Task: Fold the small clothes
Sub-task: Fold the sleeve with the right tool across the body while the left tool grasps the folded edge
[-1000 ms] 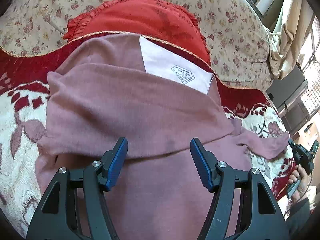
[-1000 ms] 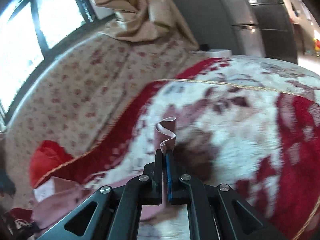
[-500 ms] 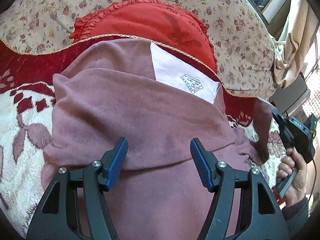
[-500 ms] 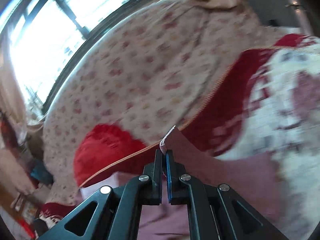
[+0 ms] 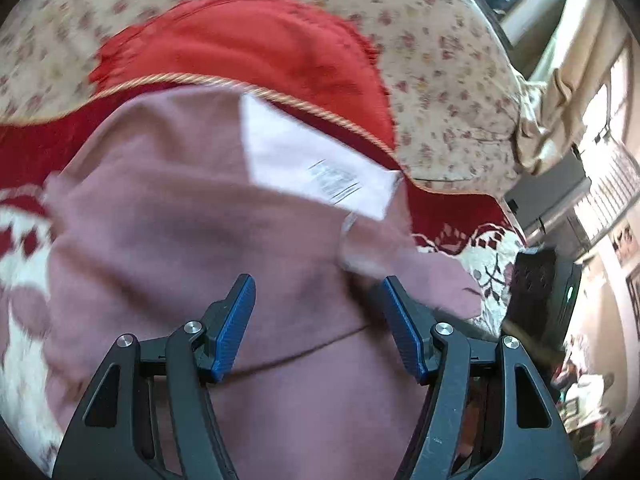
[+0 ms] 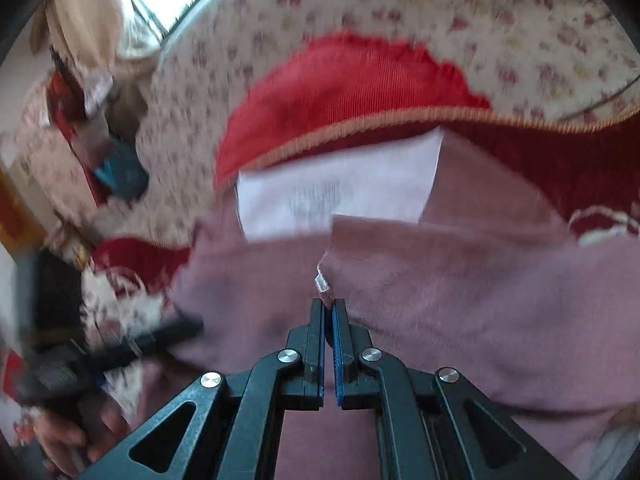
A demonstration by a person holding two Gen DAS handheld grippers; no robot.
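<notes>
Beneath the parted, empty left gripper lies the mauve garment, its corner seemingly pinched by the right gripper.

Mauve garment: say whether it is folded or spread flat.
Partly folded. The mauve garment has its sleeve end pinched in the shut right gripper and laid over the body, below the white label.

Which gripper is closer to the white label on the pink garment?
Right. The right gripper, shut on a garment edge, sits just below the white label. The left gripper hangs open, farther back.
</notes>
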